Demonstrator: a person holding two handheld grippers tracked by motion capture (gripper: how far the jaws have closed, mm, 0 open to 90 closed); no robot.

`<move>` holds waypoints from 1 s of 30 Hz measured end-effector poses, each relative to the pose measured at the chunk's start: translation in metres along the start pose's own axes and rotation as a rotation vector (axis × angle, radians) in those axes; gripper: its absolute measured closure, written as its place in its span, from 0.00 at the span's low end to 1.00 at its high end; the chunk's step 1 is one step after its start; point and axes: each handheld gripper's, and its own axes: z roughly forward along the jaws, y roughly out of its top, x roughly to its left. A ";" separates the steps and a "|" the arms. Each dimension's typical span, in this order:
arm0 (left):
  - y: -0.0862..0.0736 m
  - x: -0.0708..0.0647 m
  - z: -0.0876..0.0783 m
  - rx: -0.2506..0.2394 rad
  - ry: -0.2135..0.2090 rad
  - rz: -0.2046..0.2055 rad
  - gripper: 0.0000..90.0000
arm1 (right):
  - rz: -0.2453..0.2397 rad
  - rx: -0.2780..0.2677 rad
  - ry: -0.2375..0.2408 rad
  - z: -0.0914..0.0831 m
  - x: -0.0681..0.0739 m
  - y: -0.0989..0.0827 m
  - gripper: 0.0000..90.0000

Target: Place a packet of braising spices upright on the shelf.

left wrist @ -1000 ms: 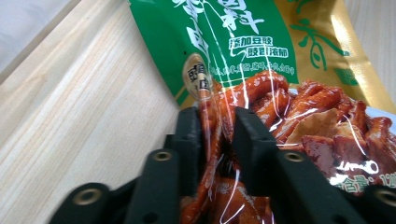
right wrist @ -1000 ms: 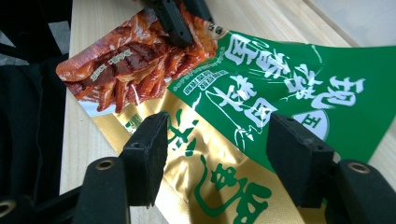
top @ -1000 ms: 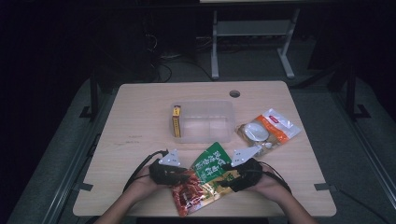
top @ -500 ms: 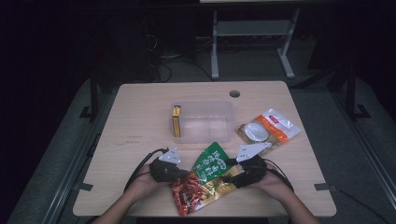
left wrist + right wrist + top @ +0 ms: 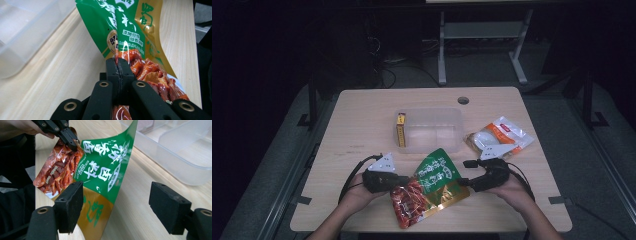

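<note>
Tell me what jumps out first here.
A green and red snack pouch at the table's near edge, pinched at its edge by the left hand-held gripper while the right hand-held gripper sits open beside it. Behind it stands a clear plastic container with a yellow box against its left wall.

A dim lab or recording room: one pale wooden table (image 5: 362, 125) with a cable hole (image 5: 463, 100) sits on grey carpet (image 5: 277, 165), cables (image 5: 402, 75) trailing beneath a metal desk frame (image 5: 482, 45) in the dark behind.
</note>
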 end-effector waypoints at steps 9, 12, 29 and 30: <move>0.005 -0.004 -0.011 -0.029 0.004 0.029 1.00 | -0.015 0.013 0.076 0.014 0.002 0.011 0.52; 0.008 -0.007 -0.015 -0.045 0.000 0.039 1.00 | -0.009 0.010 0.102 0.019 0.000 0.015 0.60; 0.010 -0.012 -0.026 -0.121 -0.057 0.068 1.00 | -0.024 0.005 0.226 0.020 -0.003 0.014 0.94; 0.010 -0.012 -0.026 -0.122 -0.058 0.068 1.00 | -0.023 0.008 0.228 0.020 -0.003 0.014 0.95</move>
